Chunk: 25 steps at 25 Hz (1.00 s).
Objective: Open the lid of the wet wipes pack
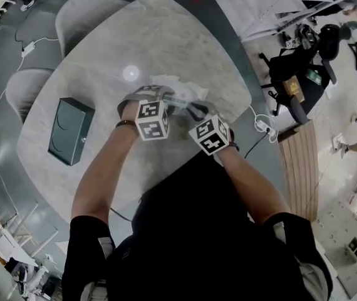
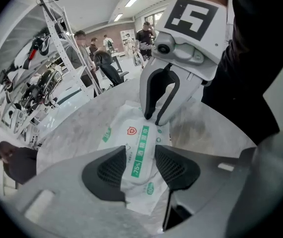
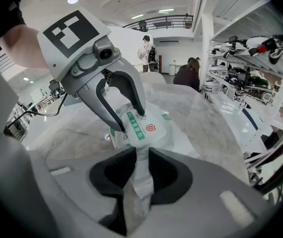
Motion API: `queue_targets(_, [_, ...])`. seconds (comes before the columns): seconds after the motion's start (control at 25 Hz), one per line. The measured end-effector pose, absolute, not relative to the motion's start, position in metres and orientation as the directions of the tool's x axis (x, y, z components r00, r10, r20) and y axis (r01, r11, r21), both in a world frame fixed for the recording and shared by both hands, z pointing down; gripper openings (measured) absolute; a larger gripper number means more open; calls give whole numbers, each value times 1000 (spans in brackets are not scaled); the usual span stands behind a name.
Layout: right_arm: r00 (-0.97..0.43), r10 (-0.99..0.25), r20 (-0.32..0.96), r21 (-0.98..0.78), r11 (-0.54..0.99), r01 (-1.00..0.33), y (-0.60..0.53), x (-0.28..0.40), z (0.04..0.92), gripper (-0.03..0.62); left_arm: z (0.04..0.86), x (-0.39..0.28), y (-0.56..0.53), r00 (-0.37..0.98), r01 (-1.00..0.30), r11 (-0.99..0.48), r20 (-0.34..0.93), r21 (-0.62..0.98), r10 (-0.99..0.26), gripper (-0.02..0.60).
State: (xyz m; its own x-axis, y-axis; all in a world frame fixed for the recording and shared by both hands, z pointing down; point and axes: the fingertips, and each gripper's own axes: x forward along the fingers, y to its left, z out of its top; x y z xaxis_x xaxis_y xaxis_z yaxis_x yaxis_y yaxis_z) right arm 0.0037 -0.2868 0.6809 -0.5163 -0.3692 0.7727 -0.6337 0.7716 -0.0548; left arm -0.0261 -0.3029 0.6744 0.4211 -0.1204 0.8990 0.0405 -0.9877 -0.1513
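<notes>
Between the two grippers, on the marble table (image 1: 166,36), lay the wet wipes pack (image 2: 131,133), face up, with its green label strip (image 3: 133,125) running from one tool toward the other. We kept the right gripper (image 3: 141,155) closed on a thin white fold of wrapper (image 3: 142,182) at the end of the pack nearest it. The fold stood pinched between the pads (image 3: 169,175). We judge this grip to have been an anchor, so that the soft pack would neither slide nor lift when the lid was pulled. The left gripper (image 2: 141,152) faced it from the opposite end. Its jaws were wide apart and astride the label strip, with its fingertips (image 3: 141,113) down on the pack's top face, clamping nothing that we could see. We read that posture as a search for the lid's edge. The lid, which we took to be the labelled flap, lay flat, not yet opened. A dark box (image 1: 70,130) stood well apart, beyond the left gripper's outer side, and had no part in the work.
</notes>
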Motion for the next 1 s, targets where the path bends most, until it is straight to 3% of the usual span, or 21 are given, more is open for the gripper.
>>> queue_targets(0.64, [-525, -364, 769, -81, 760, -645, -287, 3, 679, 81, 653, -26, -307, 488, -57, -988, 860, -140, -150, 161])
queue_targets(0.72, [-525, -361, 771, -81, 762, -643, -286, 4, 680, 81, 648, -24, -314, 495, -73, -983, 849, -170, -184, 66])
queue_targets(0.8, [-526, -359, 771, -82, 763, -642, -286, 4, 680, 81, 652, -24, -310, 471, -2, -983, 867, -183, -163, 98])
queue_targets(0.88, [-528, -359, 770, -85, 762, -641, -286, 4, 681, 81, 663, -23, -294, 439, 92, -982, 892, -165, -109, 189])
queue_targets(1.0, [-532, -361, 766, -89, 760, -644, -285, 4, 680, 81, 671, -24, -291, 422, 109, -976, 898, -187, -125, 206])
